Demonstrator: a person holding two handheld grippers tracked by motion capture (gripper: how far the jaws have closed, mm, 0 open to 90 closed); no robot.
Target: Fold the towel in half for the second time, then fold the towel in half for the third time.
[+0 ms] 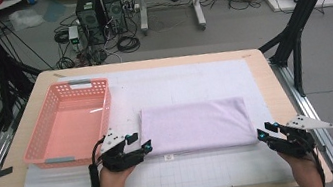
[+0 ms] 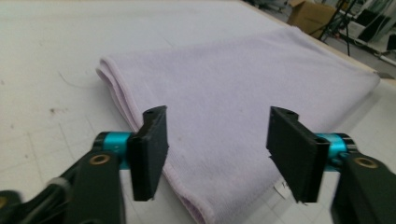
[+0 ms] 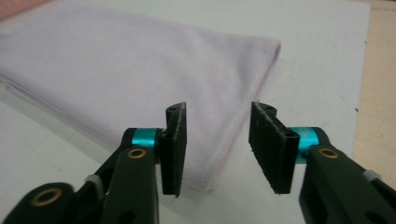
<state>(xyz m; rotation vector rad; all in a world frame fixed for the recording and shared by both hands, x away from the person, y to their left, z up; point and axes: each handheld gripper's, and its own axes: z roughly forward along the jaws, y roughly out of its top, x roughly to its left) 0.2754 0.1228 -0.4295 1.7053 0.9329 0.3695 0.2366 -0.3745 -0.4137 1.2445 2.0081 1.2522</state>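
Nearby, pink basket (image 1: 46, 130) bare inside, folded towel (image 1: 197, 125) beside it, left gripper (image 1: 138, 142) and right gripper (image 1: 263, 131) apart.

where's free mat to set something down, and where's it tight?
Free: the white mat behind the folded towel, up to the table's far edge, and the near strip in front of it. The pink basket looks empty inside. Tight: the towel's near corners, where the left gripper and right gripper sit open.

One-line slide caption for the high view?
Folded lilac towel on a white mat, an open gripper at each near corner (left gripper, right gripper); pink basket at left.
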